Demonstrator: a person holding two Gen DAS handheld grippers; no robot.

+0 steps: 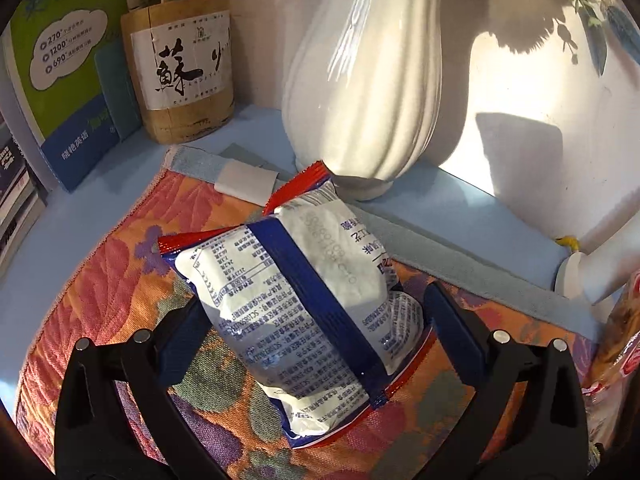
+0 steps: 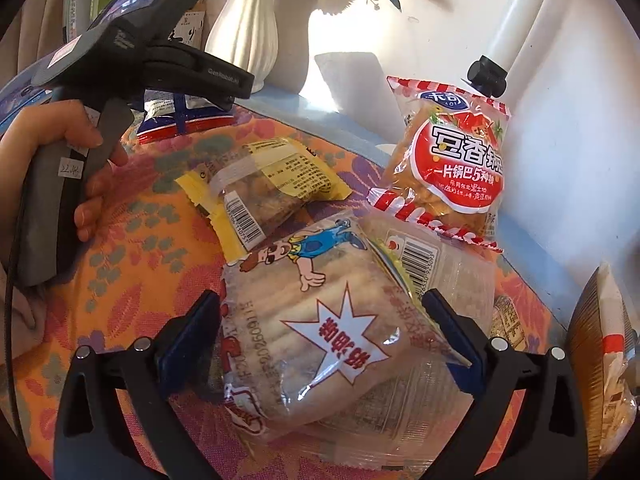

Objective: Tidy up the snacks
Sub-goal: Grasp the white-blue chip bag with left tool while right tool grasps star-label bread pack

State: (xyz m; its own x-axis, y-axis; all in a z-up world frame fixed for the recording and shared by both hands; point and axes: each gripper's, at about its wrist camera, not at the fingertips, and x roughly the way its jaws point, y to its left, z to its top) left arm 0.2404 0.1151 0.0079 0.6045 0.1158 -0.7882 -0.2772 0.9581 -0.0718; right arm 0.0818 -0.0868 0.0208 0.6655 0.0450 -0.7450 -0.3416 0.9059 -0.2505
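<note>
A white snack packet (image 1: 296, 316) with blue bands and red sealed ends lies printed-back-up on the floral cloth. Nearby lie a clear cracker pack (image 2: 316, 332) with a cartoon figure, a yellow-ended packet (image 2: 260, 184) behind it, and a red-and-white crisp bag (image 2: 448, 160) propped upright against the wall.

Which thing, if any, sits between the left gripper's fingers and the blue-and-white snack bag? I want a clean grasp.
Nothing visible does. The blue-and-white snack bag already lies between the open left gripper fingers on the floral cloth.
</note>
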